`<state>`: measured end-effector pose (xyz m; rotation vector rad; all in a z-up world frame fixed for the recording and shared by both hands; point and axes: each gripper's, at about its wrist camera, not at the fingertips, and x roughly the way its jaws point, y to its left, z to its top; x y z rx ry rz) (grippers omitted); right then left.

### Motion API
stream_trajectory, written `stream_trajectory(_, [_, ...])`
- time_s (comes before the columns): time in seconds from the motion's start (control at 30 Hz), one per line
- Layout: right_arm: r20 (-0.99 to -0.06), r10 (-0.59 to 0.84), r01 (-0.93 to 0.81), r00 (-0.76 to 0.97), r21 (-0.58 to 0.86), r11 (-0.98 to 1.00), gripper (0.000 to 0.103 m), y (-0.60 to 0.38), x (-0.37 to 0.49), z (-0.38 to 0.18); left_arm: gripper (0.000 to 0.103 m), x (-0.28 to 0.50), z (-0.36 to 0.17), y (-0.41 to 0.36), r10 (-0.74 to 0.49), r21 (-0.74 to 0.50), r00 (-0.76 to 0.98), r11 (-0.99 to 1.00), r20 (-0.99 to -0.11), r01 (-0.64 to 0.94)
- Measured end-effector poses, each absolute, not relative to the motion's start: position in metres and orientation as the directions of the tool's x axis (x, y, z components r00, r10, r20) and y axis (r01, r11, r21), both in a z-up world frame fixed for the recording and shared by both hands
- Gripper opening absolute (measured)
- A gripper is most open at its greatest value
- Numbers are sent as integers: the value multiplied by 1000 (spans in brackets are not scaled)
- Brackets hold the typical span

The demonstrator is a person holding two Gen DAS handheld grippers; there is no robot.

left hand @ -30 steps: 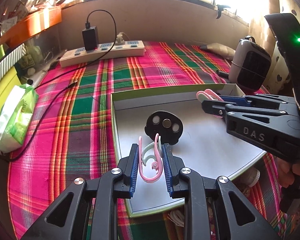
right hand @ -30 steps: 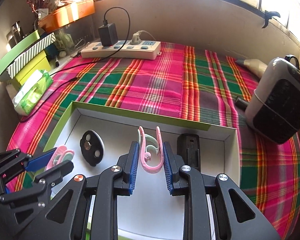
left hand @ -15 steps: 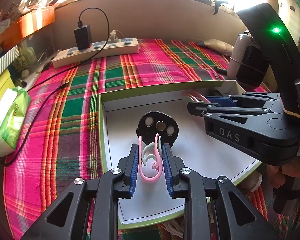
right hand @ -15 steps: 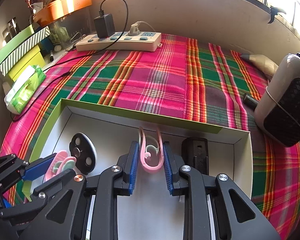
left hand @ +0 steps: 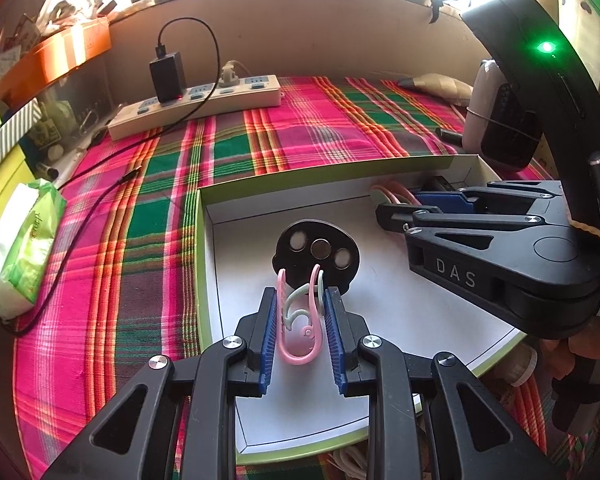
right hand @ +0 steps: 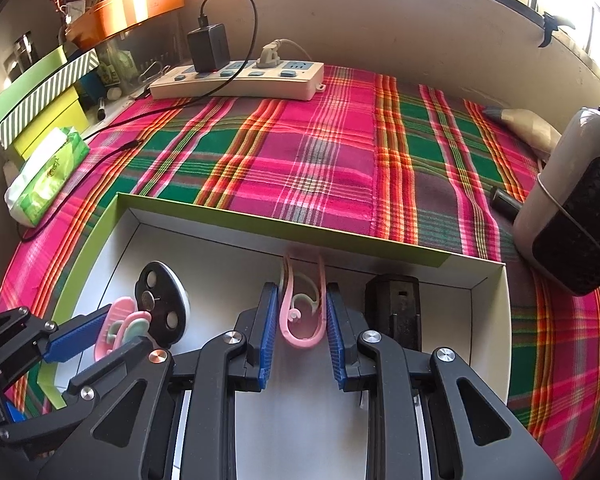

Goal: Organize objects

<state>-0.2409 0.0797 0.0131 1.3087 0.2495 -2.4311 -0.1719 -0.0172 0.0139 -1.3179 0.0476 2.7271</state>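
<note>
A shallow white box with a green rim [left hand: 202, 264] [right hand: 284, 227] lies on the plaid cloth. My left gripper [left hand: 300, 300] is shut on a pink and mint clip [left hand: 300, 322], held over the box's left part beside a black oval disc [left hand: 318, 252] [right hand: 162, 308]. My right gripper [right hand: 302, 300] is shut on a second pink and mint clip [right hand: 302, 316], held over the box near its far wall, next to a black block [right hand: 394, 312]. Each gripper shows in the other's view, the right one [left hand: 396, 204] and the left one [right hand: 100, 340].
A white power strip [left hand: 196, 100] [right hand: 240, 78] with a black charger and cable lies at the back. A green tissue pack [left hand: 20, 240] [right hand: 44, 176] sits at the left. A small grey and black heater [right hand: 572, 208] [left hand: 500, 120] stands at the right. Boxes are stacked at far left.
Both grippers have moved forward and lower over the box, still holding their clips. The right gripper has come closer to the box's far wall.
</note>
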Motion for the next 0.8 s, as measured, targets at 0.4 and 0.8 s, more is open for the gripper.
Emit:
stream_trajectory(0.4, [-834,-232,392,-501,20,-920,25,79,-242,14,21,-173,14,-17,87,-19,-615,-993,-783,-116])
stream_trajectory(0.8, [-831,-223,379,-509,16,-925,26,81,-242,14,21,-173,13,-20,79,-13,-612,-994,-787,-111])
